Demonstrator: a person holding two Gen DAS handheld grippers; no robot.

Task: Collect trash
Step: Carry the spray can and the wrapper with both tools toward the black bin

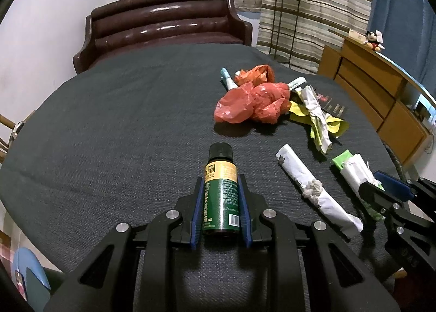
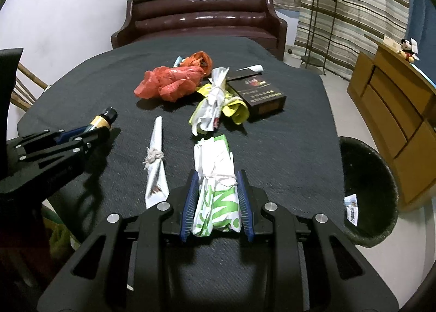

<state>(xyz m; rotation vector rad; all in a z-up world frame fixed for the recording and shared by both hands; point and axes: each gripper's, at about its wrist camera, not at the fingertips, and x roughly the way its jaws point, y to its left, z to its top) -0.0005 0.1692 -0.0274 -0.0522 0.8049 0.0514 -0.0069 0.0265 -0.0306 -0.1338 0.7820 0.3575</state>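
Your left gripper pinches the green bottle, its pads against both sides, cap pointing away over the dark table. Your right gripper clamps the tied green-and-white wrapper just above the cloth. Only the right view shows the dark bin beside the table's right edge and the whole cigarette box. Both views show the red bag and the knotted paper roll.
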